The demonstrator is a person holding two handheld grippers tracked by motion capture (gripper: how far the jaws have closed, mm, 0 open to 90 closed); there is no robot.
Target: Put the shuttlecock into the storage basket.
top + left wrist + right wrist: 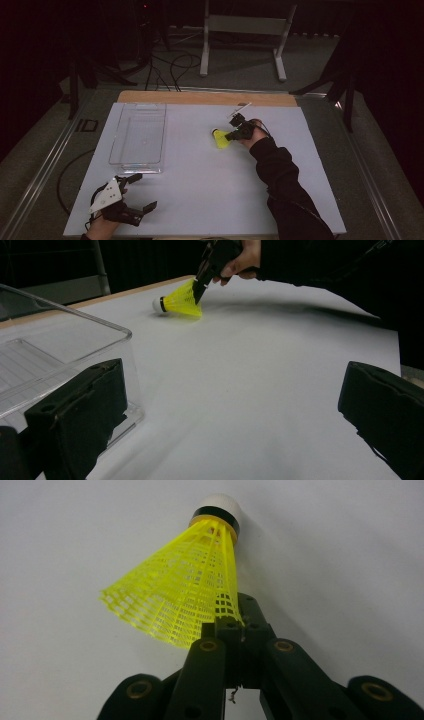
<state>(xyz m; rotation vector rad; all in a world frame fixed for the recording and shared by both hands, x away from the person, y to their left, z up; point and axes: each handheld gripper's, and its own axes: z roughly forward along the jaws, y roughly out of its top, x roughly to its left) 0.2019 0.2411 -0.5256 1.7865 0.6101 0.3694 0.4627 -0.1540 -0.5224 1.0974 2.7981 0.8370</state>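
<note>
Right gripper [239, 630]: jaws clenched on the skirt rim of the yellow shuttlecock [185, 585], which lies on the white table [210, 180], right of centre; the pinched edge is hidden between the pads. Left gripper [138, 192]: jaws spread wide, holding nothing, near the clear tray [137, 135], which is cut off in the left gripper view.

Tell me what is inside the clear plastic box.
Nothing: through the clear plastic box only its ribbed floor shows. The yellow shuttlecock lies outside on the table, pinched at its skirt rim by the right gripper.

We count one yellow shuttlecock [220, 139], one clear plastic bin [138, 139] left of it, and two tongs [131, 192] [233, 134] on one desk [210, 190].
</note>
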